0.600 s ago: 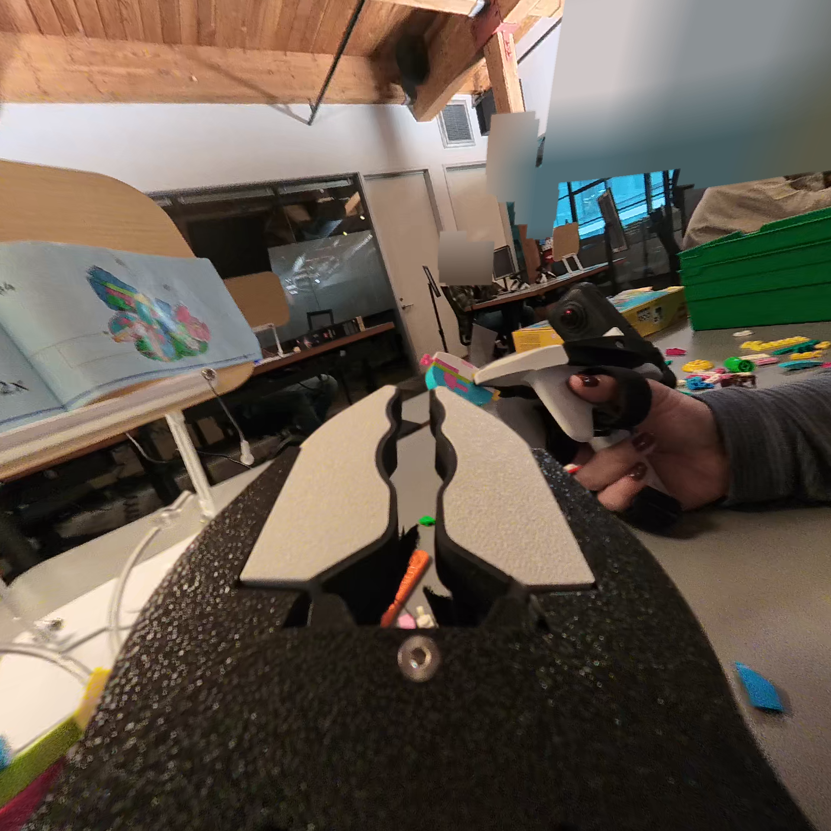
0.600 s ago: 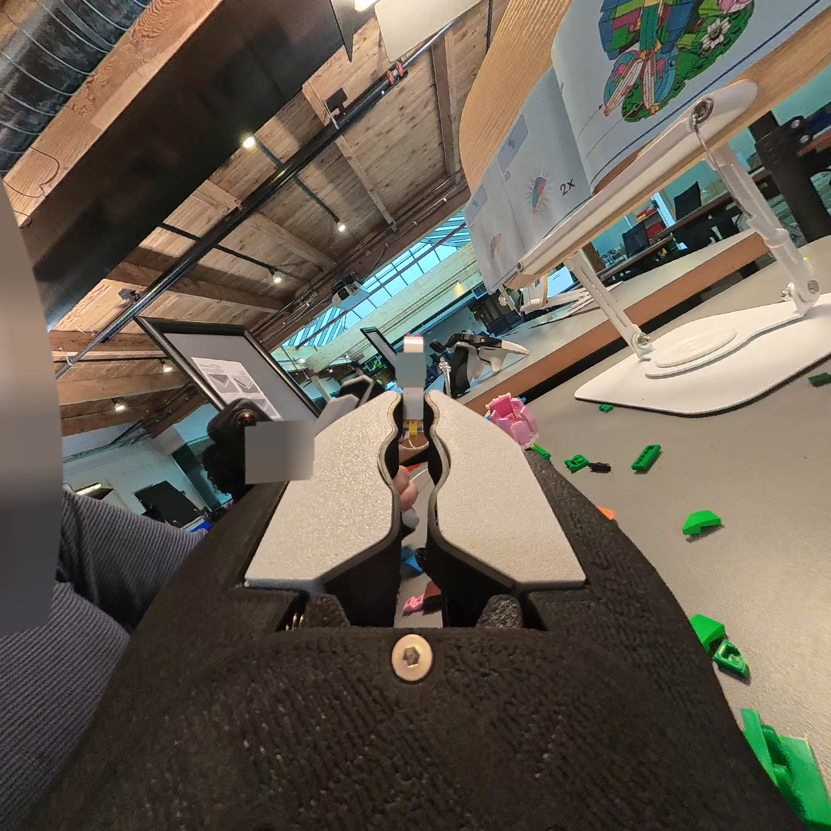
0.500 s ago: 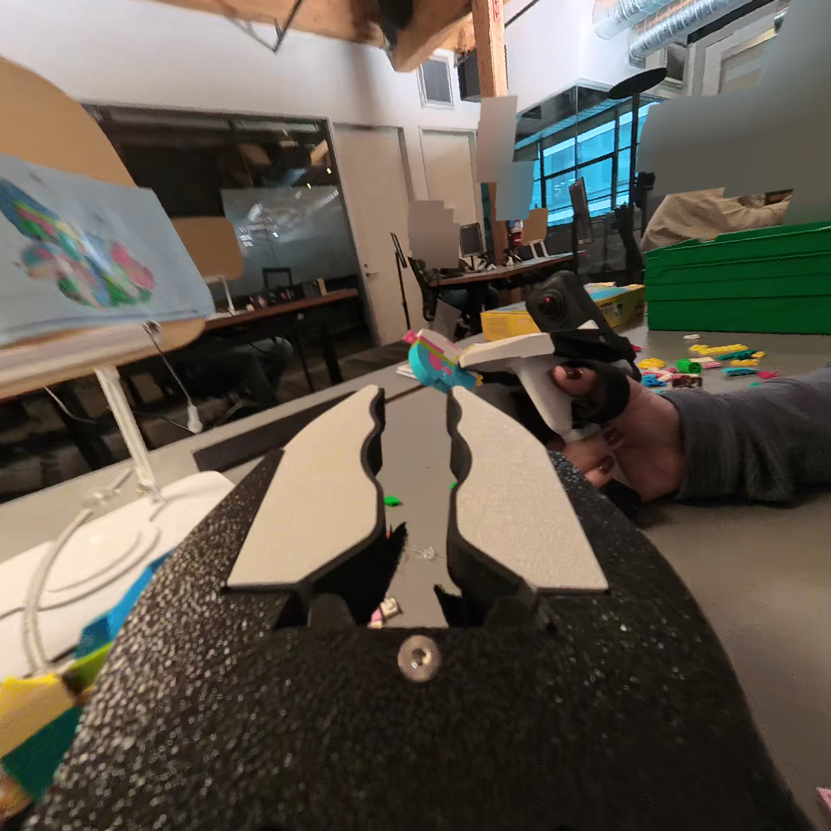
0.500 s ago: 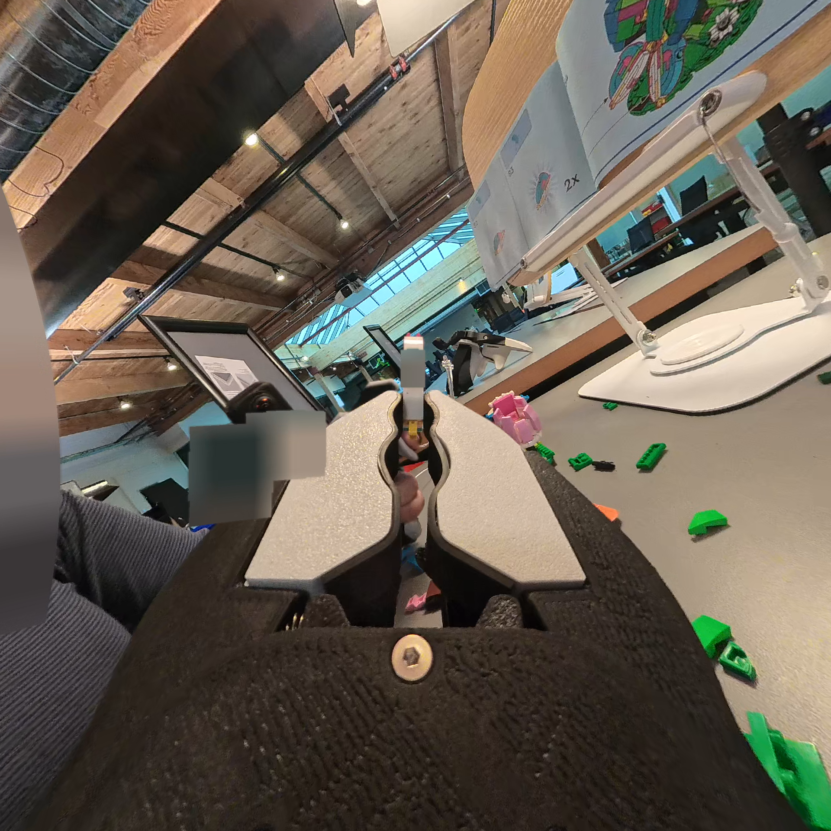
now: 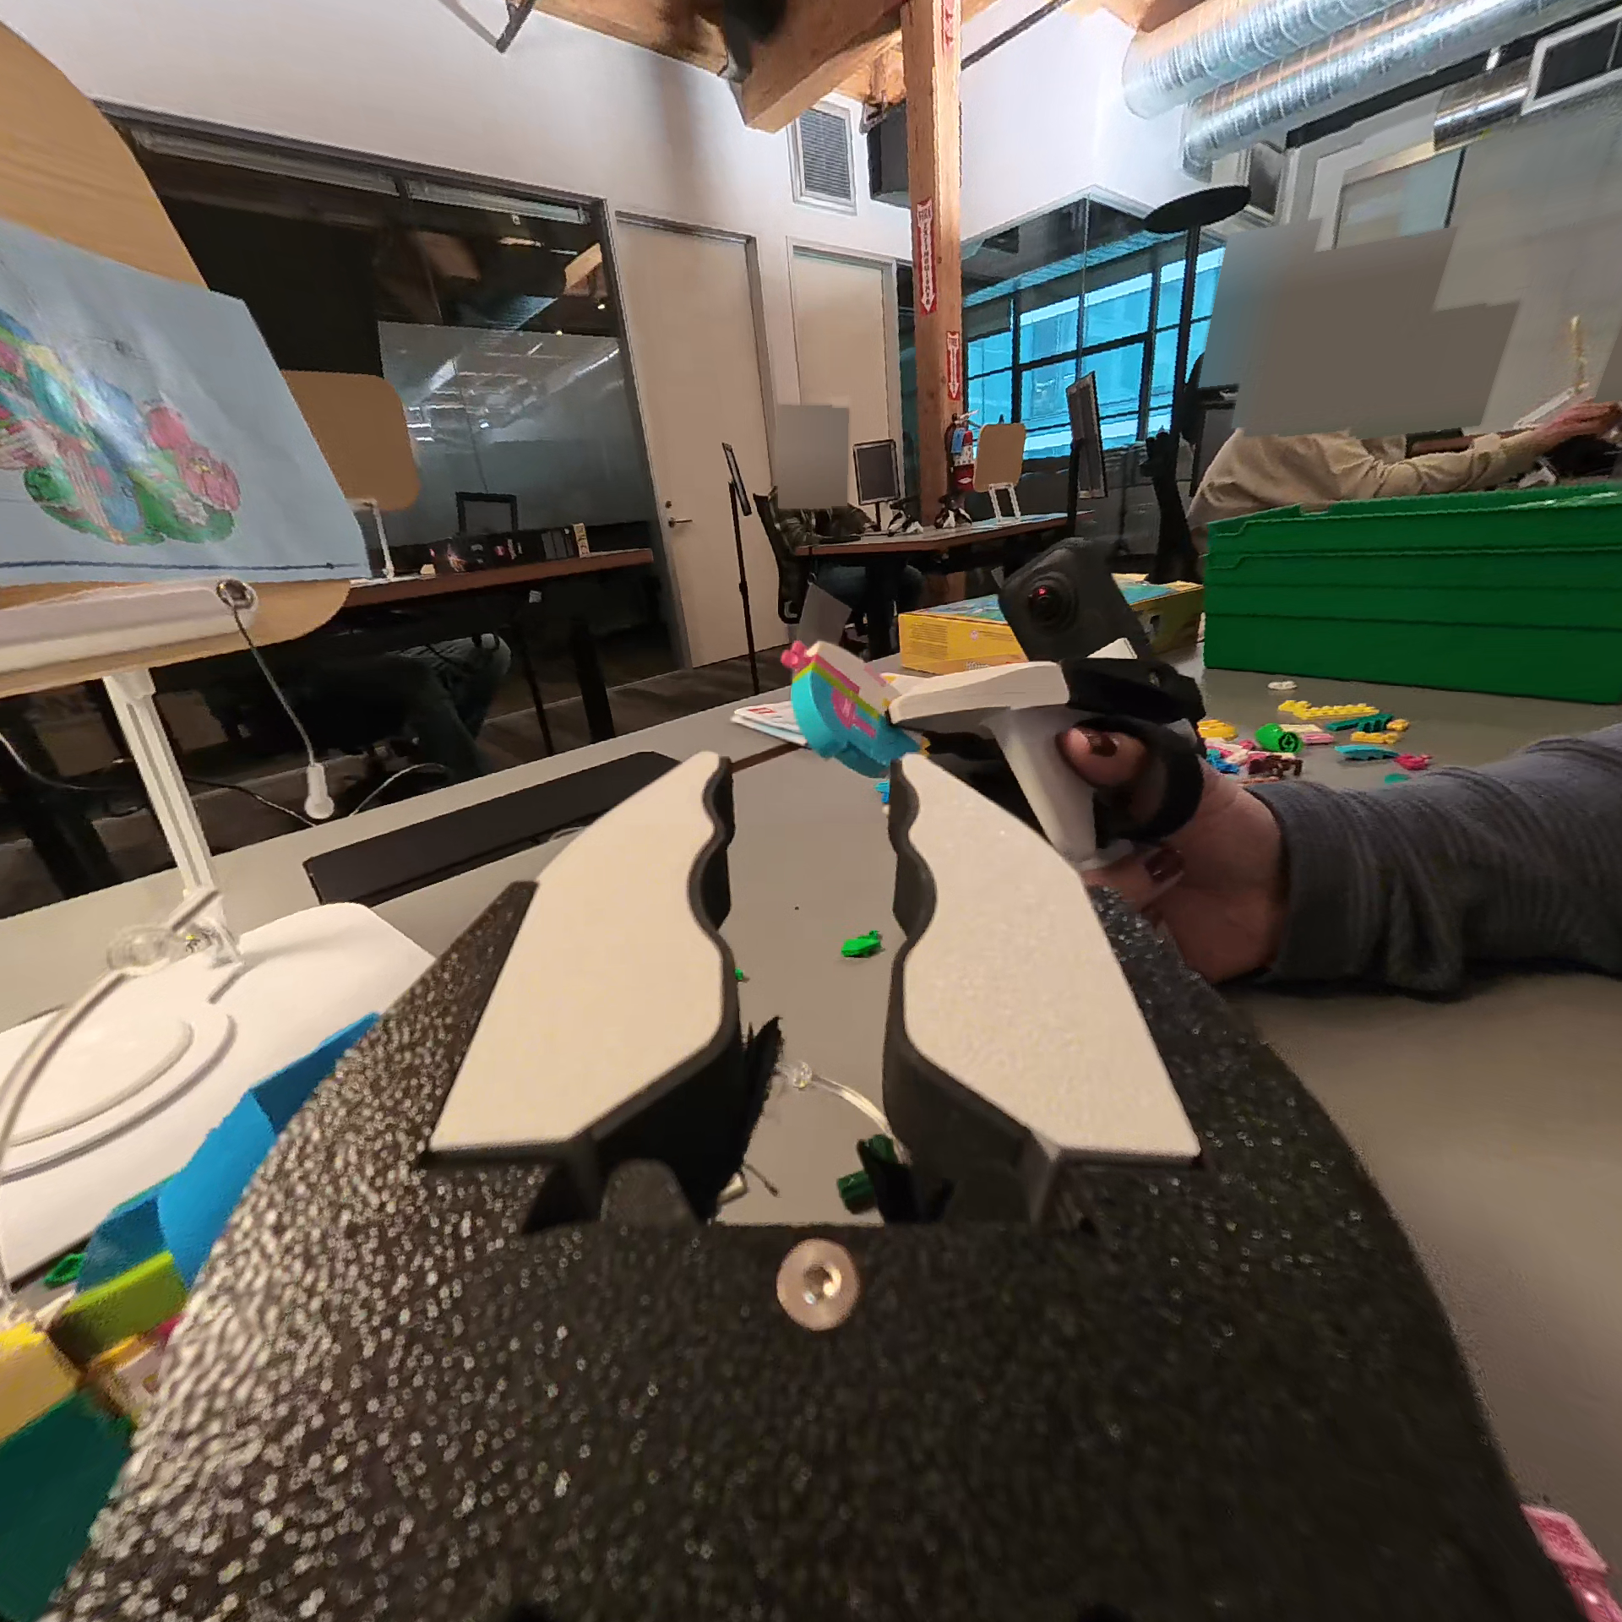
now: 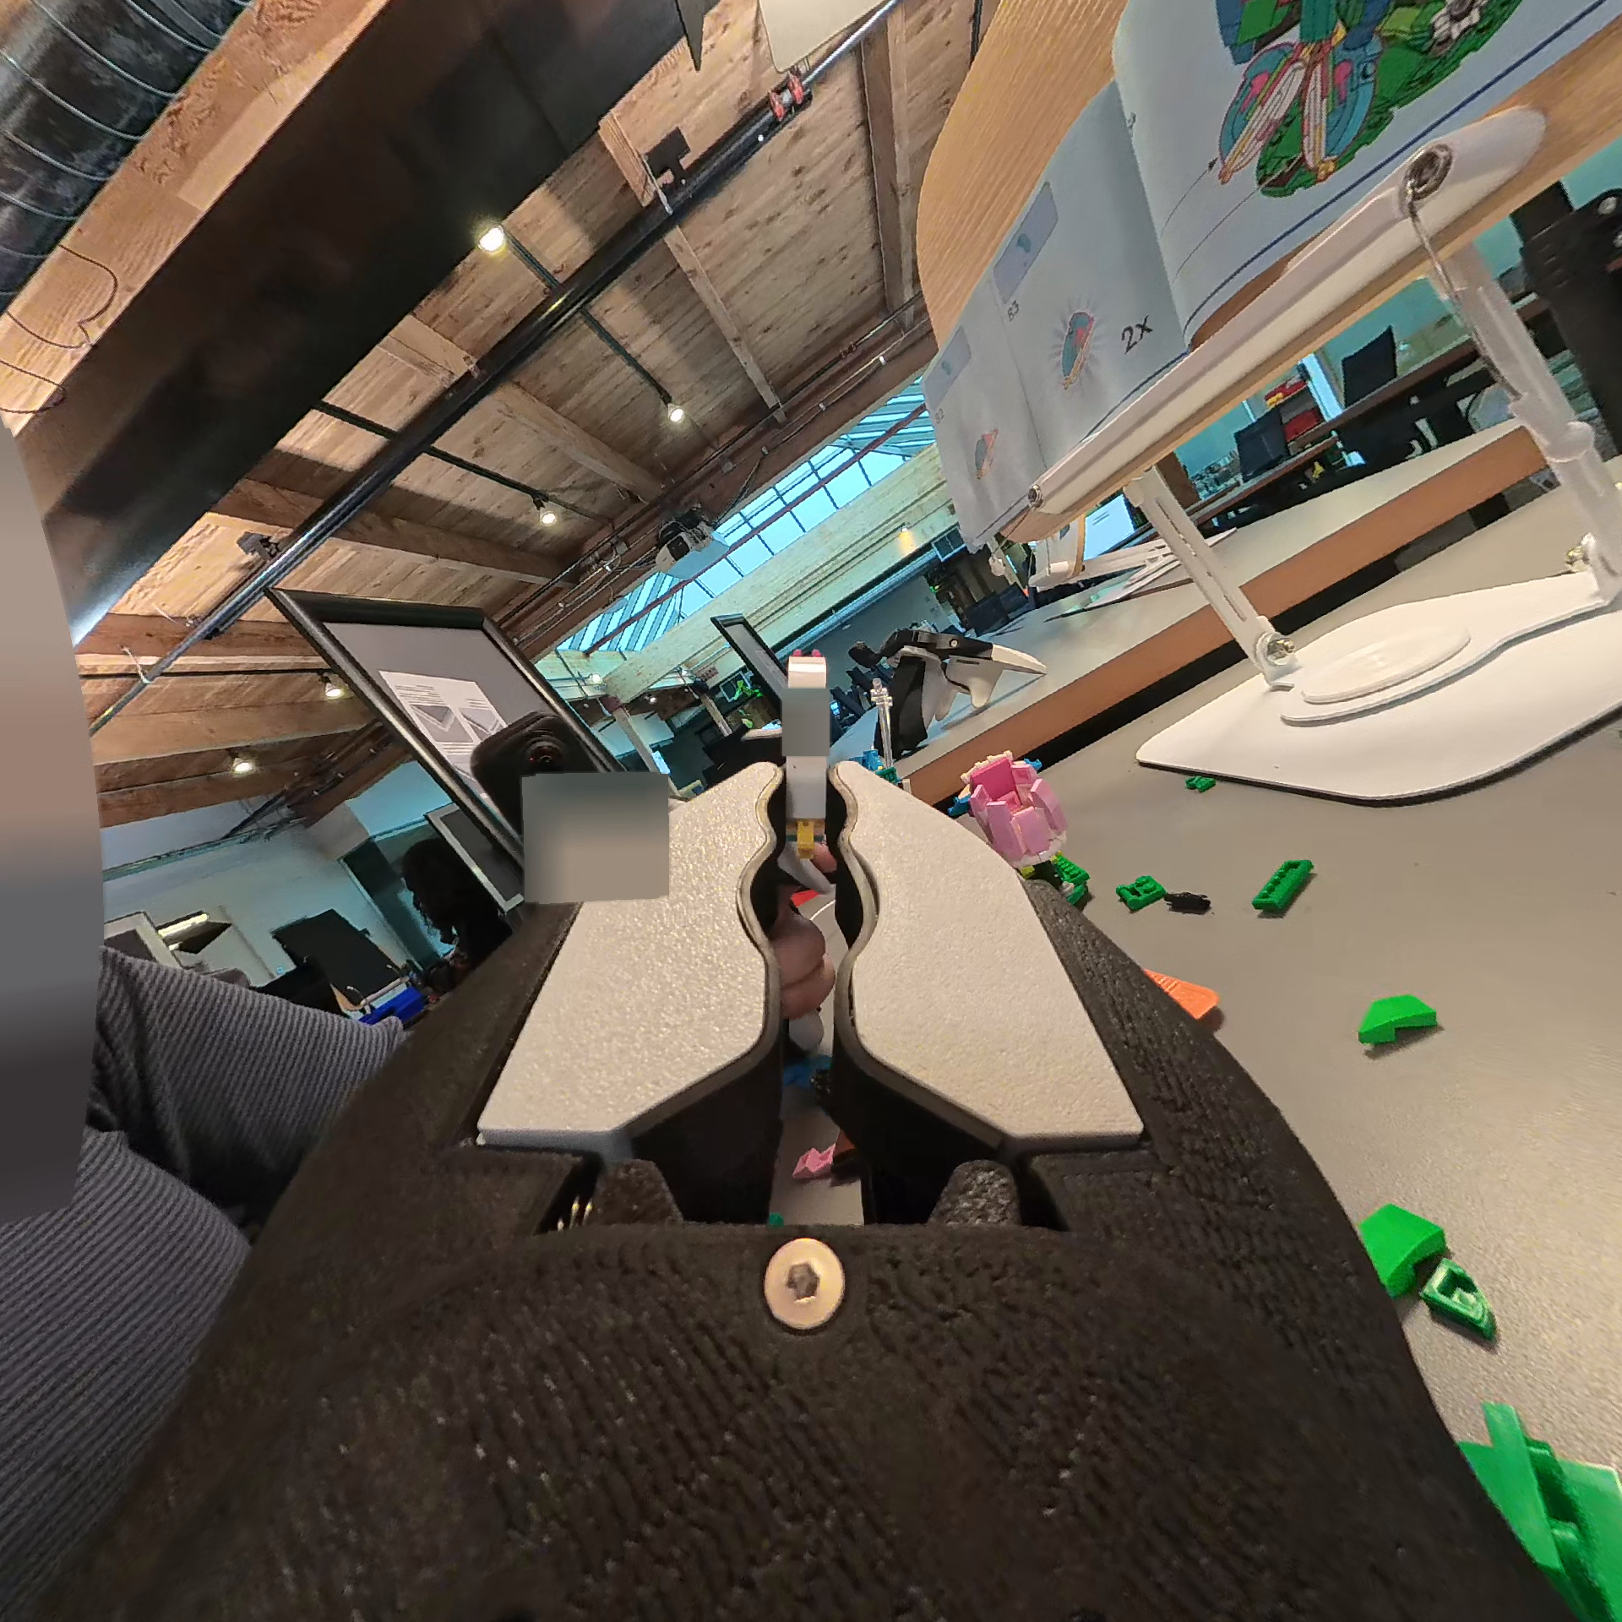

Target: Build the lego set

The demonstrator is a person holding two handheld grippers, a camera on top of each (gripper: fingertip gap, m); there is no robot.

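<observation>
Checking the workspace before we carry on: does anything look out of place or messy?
Loose green pieces lie scattered across the grey table, apart from the pink flower build. Otherwise, nothing looks damaged or spilled.

An open-plan office: desks (image 5: 930,535), glass-walled rooms (image 5: 500,439), exposed wooden ceiling beams (image 6: 527,421), ducts (image 5: 1316,61).

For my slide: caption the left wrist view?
Open left tongs face right tongs gripping a teal-pink lego piece.
</observation>
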